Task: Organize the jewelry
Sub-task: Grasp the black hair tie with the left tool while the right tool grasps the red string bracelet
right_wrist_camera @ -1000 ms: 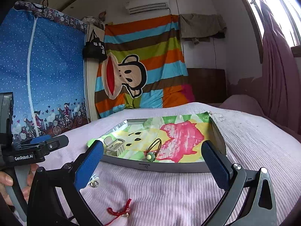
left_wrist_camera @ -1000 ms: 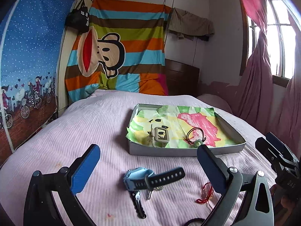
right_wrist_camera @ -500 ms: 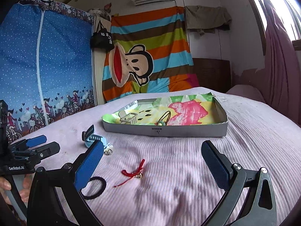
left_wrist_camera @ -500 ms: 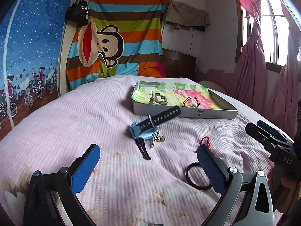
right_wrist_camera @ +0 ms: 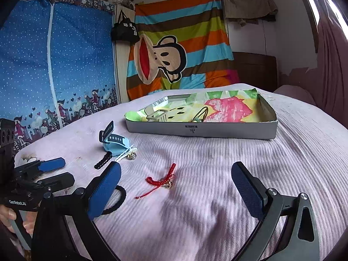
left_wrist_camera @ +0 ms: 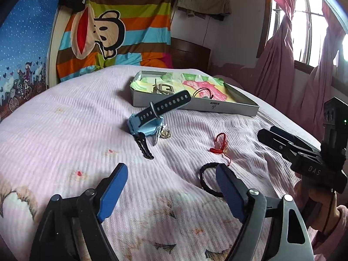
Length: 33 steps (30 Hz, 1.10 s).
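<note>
The left claw and right claw were both closing, nothing yet between their pads. Just ahead on the bed lay a red cord bracelet: light, limp, likely best pinched at its bunched knot. A black hair tie sat half hidden behind a finger. The tray stood beyond.
</note>
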Tool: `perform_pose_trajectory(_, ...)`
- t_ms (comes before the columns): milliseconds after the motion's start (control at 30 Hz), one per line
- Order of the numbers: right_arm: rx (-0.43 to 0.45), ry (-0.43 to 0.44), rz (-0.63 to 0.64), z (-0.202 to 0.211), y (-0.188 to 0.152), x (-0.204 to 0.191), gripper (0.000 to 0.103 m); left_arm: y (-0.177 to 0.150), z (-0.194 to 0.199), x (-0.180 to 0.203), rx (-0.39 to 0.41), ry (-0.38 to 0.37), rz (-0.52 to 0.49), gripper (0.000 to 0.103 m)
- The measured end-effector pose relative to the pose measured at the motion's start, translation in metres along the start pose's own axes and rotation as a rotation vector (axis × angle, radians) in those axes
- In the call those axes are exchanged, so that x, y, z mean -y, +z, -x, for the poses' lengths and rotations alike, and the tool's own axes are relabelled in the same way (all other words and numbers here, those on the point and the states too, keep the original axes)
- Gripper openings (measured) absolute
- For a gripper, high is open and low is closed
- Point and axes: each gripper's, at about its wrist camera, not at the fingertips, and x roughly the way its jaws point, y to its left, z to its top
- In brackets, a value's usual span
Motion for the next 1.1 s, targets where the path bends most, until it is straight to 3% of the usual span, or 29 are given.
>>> perform_pose_trajectory(133, -0.045, 0.001, -0.003, -0.012, -0.002, -0.001, 0.072, -0.001, -0.009, 0.001, -0.046, -0.053, 0.010, 0.060)
perform_pose_trajectory(300, -0.114, 0.020, -0.001, -0.029, -0.006, -0.001, 0.056, 0.001, -0.028, 0.012, -0.133, -0.097, -0.021, 0.037)
perform_pose_trajectory(400, -0.166, 0.040, -0.003, -0.042, -0.009, -0.001, 0.046, 0.001, -0.037, 0.015, -0.183, -0.108, -0.031, 0.028)
perform_pose_trajectory(533, -0.223, 0.072, -0.007, -0.056, -0.013, -0.003, 0.037, 0.000, -0.047, 0.020, -0.243, -0.108, -0.041, 0.024)
perform_pose_trajectory(767, -0.290, 0.103, -0.049, -0.083, -0.013, 0.002, 0.032, 0.004, -0.061, 0.021, -0.328, -0.122, -0.034, 0.017)
perform_pose_trajectory(867, -0.304, 0.122, -0.076, -0.092, -0.012, 0.005, 0.030, 0.006, -0.067, 0.017, -0.354, -0.146, -0.006, 0.009)
perform_pose_trajectory(967, -0.311, 0.138, -0.089, -0.100, -0.009, 0.006, 0.024, 0.006, -0.069, 0.017, -0.359, -0.151, 0.008, 0.006)
perform_pose_trajectory(1100, -0.317, 0.149, -0.093, -0.106, -0.007, 0.005, 0.008, 0.005, -0.063, 0.019, -0.319, -0.138, -0.002, 0.005)
